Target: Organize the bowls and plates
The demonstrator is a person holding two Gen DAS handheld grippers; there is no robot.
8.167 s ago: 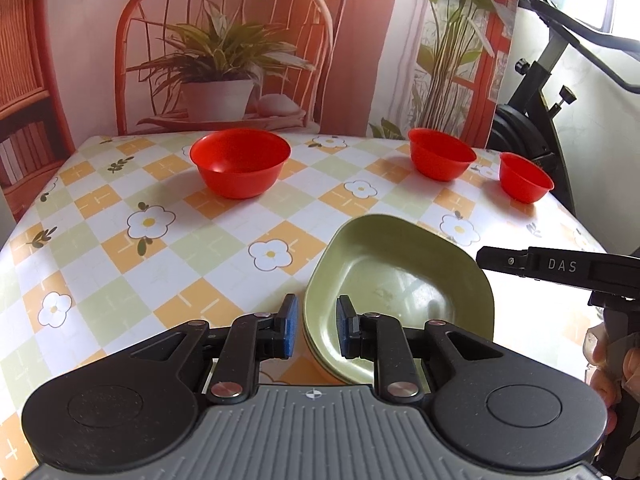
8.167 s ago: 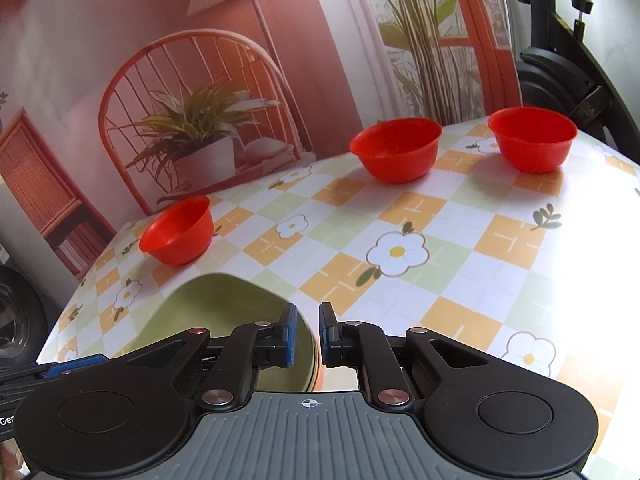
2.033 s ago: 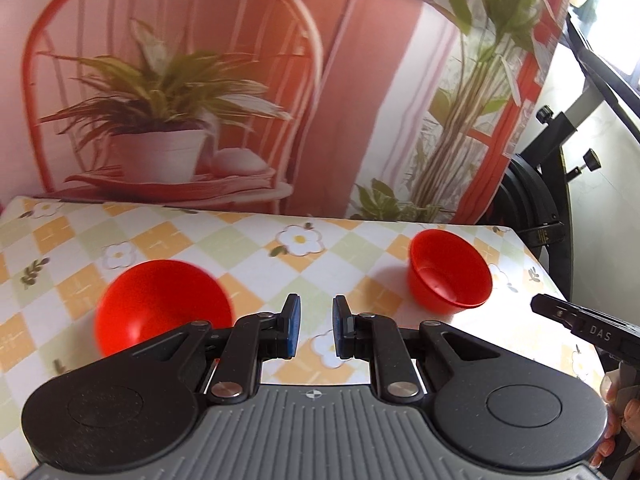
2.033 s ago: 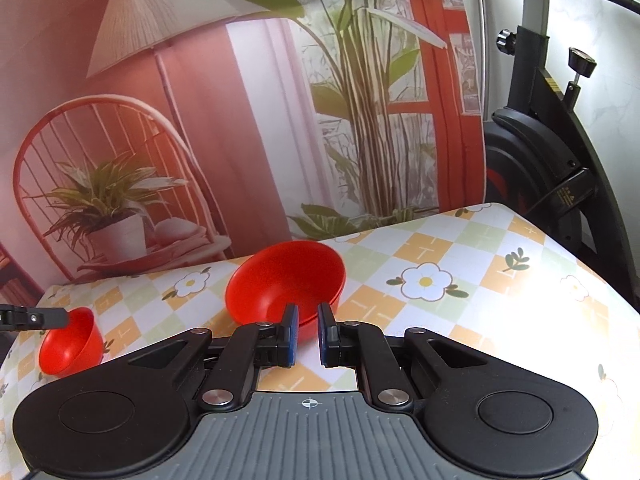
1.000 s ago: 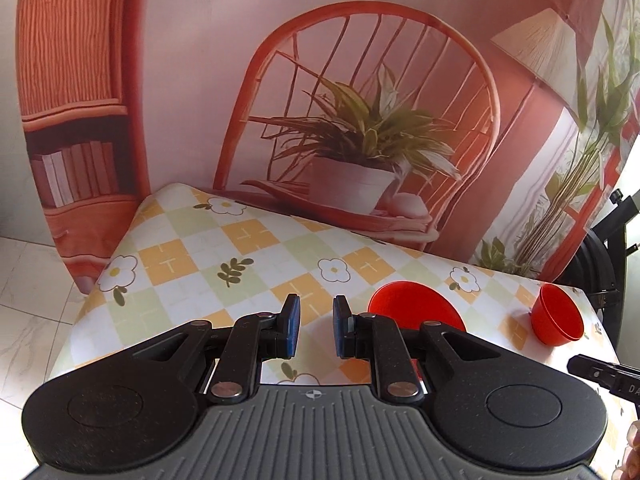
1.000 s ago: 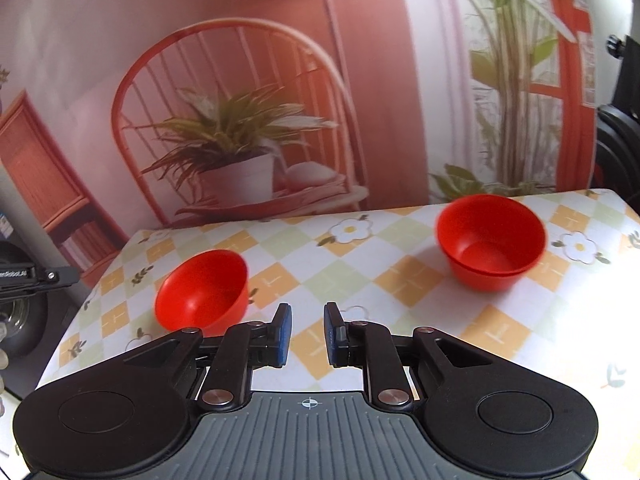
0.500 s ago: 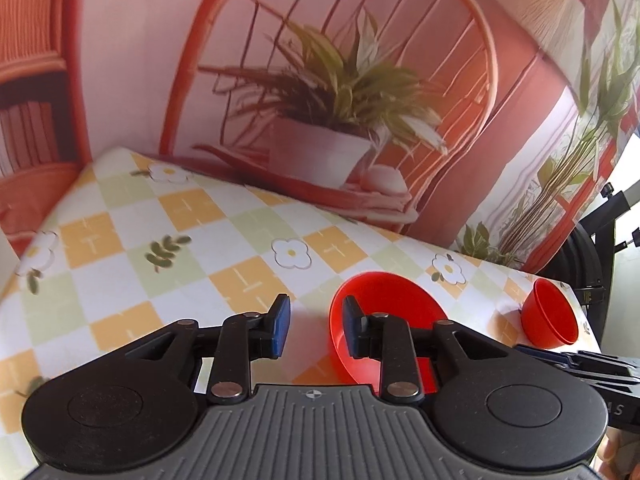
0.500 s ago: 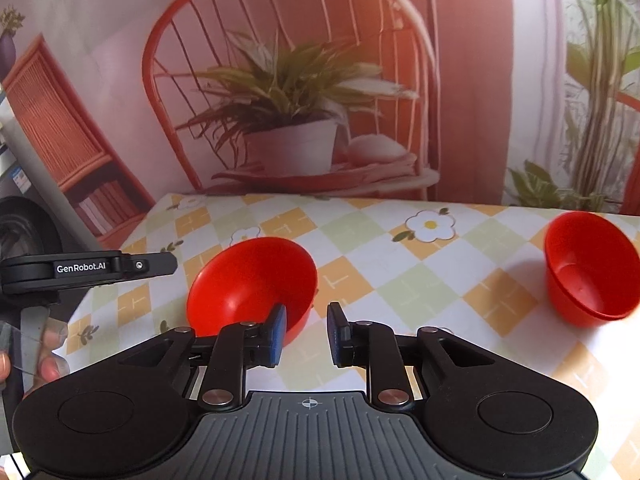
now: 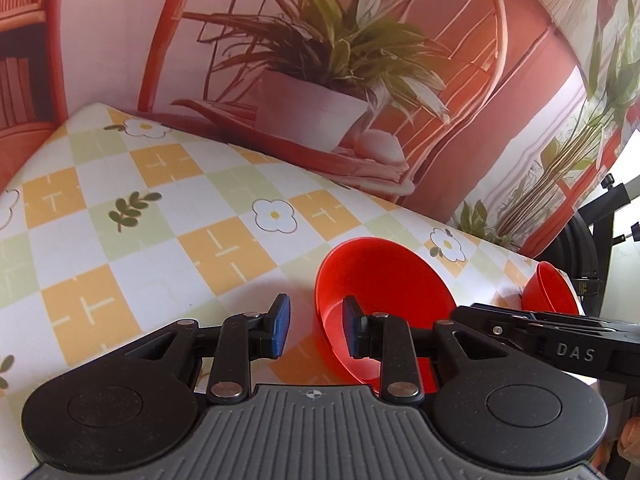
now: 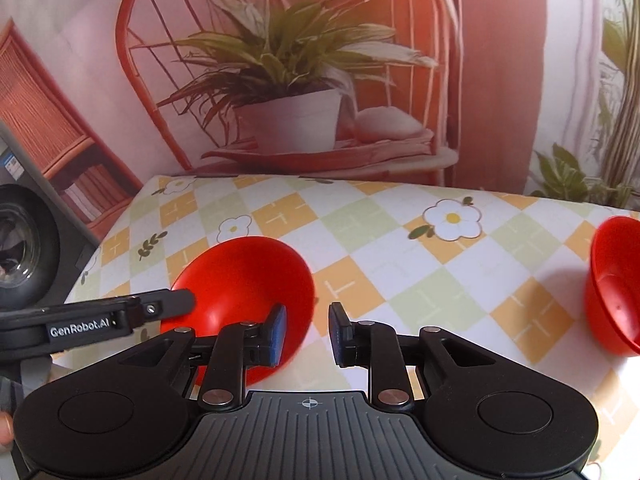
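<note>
Left tongs parted, straddling the near rim of the red bowl on the tabletop. Right tongs parted, empty, left finger at the bowl's opposite rim.

The left black two-finger gripper has its blue-padded fingers spread apart, holding nothing. The right black two-finger gripper also has its fingers apart and empty. Both are low over the table.

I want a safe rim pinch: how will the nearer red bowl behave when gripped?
The red bowl looks like thin, glossy plastic, so probably light, stiff and slippery. Already tilted at the open left gripper, it may rock on the tablecloth.
</note>
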